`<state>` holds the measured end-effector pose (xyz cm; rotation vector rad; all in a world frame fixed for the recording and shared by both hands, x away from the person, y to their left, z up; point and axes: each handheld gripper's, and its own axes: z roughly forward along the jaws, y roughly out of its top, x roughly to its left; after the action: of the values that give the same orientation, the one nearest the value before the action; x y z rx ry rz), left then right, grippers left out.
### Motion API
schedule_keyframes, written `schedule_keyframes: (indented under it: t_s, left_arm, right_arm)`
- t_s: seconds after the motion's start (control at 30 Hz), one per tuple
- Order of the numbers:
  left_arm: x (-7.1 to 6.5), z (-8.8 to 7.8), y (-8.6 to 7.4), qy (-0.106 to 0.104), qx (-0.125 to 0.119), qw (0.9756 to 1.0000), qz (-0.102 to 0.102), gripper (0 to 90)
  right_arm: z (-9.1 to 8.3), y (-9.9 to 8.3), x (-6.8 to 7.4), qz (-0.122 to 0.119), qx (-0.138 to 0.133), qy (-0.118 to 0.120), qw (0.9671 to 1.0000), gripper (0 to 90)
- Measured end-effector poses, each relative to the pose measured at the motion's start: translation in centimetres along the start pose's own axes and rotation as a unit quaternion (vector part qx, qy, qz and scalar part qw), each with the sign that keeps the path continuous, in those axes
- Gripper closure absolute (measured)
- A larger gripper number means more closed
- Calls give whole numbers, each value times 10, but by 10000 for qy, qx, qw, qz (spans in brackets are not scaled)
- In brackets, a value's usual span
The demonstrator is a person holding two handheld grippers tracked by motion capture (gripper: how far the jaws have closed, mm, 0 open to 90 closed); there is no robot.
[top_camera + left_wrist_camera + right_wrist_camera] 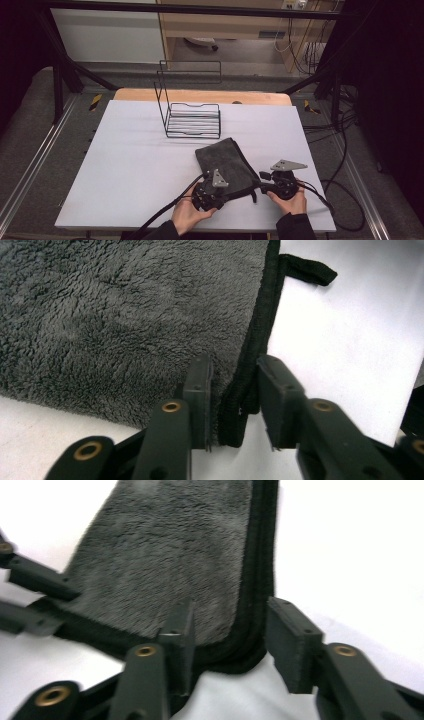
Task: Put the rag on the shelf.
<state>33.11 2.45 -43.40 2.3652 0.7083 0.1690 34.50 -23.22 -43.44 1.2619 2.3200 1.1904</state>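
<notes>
Grey fleece towel [226, 164] lying folded on the white worktop [130, 170], near edge close to the person's side, black wire rack [192, 117] standing well apart beyond it. Left gripper [212, 192] down at the towel's near left corner, right gripper [272, 182] at the near right corner by the hanging loop [307, 270].

Seen in the left gripper view: black piped hem [240, 405] sitting between the jaws, one pad against the pile, the other a hair off the hem. Partly closed, then, around the edge but not yet clamped. Seen in the right gripper view: rounded corner [235, 655] of stacked layers lying between the jaws, clear gap on the outer side, inner jaw resting on the fleece. Apart as well, straddling the corner, no squeeze showing.

Judging by the stacked hems at that corner, at least one fold already made. Both grippers placed on the near corners, so the grasp looks about to land. Left to do, by the look of it: pinch both corners, lift, fold again or carry toward the rack. Somewhere around the middle, no further.
</notes>
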Motion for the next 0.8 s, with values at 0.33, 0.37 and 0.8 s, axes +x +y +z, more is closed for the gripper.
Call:
schedule_keyframes:
  t_s: [0.33,0.37,0.8]
  left_arm:
    - [11,-6,-2,-232,-27,9996,-174,835]
    - [11,-8,-2,-228,-60,9995,-202,838]
    - [25,-42,-23,-108,60,9999,1,846]
  right_arm:
    - [2,-21,20,-156,438,67,9989,695]
    - [5,-22,20,-155,458,72,9988,708]
    - [-2,-17,27,-25,503,550,9972,879]
